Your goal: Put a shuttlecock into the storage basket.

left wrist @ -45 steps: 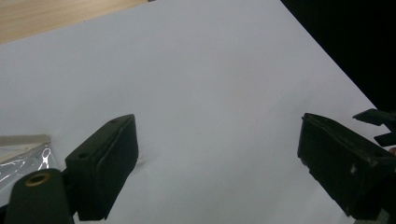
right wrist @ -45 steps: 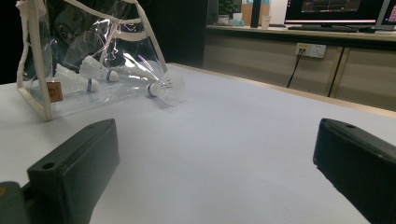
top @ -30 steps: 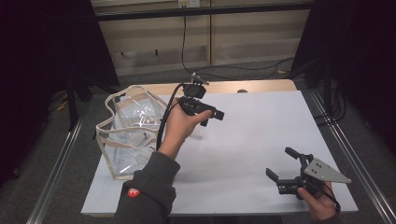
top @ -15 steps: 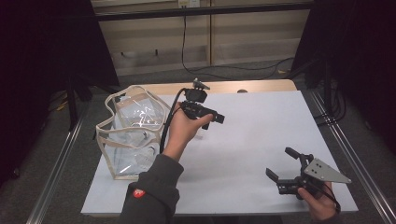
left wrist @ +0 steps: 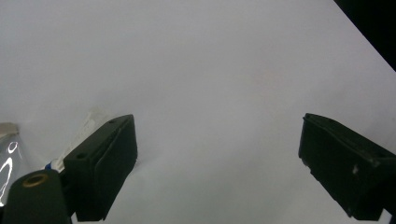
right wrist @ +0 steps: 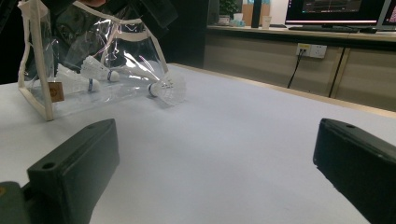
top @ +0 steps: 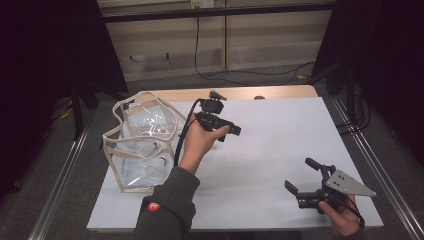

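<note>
The left gripper (top: 227, 131) has its fingers (left wrist: 105, 170) spread wide with nothing but bare white table (top: 280, 130) between them; in the left gripper view the two black pads stand far apart over the plain surface, and the white feathers of a shuttlecock (left wrist: 88, 126) peek out just behind the left pad. From the high view this gripper is held in the left hand (top: 197, 142) above the table's left-centre, its cable looping down by the wrist and the grey sleeve (top: 167, 210) coming in from the near edge.

At the far left of the table stands the clear bag (top: 142, 145), a see-through plastic tote with cream trim and handles, its open mouth turned toward the table's middle. In the right gripper view two shuttlecocks lie inside the bag (right wrist: 100, 70), and a third one lies at its mouth (right wrist: 166, 88), resting on the table. The left gripper is just right of the bag, apart from it.

The middle of the table is plain white.

At the near right, the right gripper (top: 305, 177) is held low in the right hand (top: 342, 217), its grey three-cornered plate on top. Its fingers (right wrist: 74, 172) also stand wide apart, holding nothing, pointed across the table toward the bag, well apart from it.
</note>
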A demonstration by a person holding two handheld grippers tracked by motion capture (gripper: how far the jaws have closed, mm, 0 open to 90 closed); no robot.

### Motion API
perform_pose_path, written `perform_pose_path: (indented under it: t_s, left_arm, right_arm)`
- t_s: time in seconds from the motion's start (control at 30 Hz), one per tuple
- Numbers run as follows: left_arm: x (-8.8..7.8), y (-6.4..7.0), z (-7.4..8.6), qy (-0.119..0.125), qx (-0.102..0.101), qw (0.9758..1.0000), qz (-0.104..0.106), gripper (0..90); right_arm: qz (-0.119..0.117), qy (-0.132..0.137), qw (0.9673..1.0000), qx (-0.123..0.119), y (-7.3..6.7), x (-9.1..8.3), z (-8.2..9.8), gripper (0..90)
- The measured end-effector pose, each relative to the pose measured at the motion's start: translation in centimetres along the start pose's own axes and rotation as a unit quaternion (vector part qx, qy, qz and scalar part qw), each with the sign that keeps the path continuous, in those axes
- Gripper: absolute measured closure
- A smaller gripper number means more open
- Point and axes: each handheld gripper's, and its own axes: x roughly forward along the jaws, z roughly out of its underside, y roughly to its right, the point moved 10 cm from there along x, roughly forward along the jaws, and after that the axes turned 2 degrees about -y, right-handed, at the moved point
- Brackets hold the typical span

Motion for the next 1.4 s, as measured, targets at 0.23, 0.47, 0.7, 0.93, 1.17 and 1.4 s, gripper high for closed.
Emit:
perform_pose_path:
  t_s: [0.23, 0.47, 0.7, 0.93, 1.17, 1.4]
  left_arm:
    - [0.5, -0.5, 0.2, 0.0, -0.003, 1.0, -0.007, 11.9]
    - [1.1, -0.9, 0.3, -0.002, -0.007, 0.9999, -0.01, 11.9]
    - [1.9, -1.2, 0.6, -0.006, -0.011, 0.9998, -0.015, 11.9]
    - [2.5, -1.7, 0.8, -0.009, -0.016, 0.9997, -0.018, 11.9]
    - [2.9, -2.1, 0.8, -0.008, -0.023, 0.9994, -0.024, 12.0]
    - [3.4, -2.9, 0.9, -0.004, -0.031, 0.9989, -0.035, 12.1]
  right_arm:
    - [0.0, 0.0, 1.0, 0.0, 0.0, 0.0, 0.0, 0.3]
    - [0.0, 0.001, 1.0, -0.001, 0.0, 0.0, 0.0, 0.3]
    - [-0.001, 0.001, 1.0, 0.0, -0.1, 0.0, 0.0, 0.3]
    - [0.0, 0.0, 1.0, -0.001, 0.0, 0.0, 0.0, 0.3]
    - [-0.001, 0.001, 1.0, 0.0, 0.0, 0.0, 0.0, 0.3]
    - [-0.001, -0.001, 1.0, -0.002, 0.0, 0.0, 0.0, 0.3]
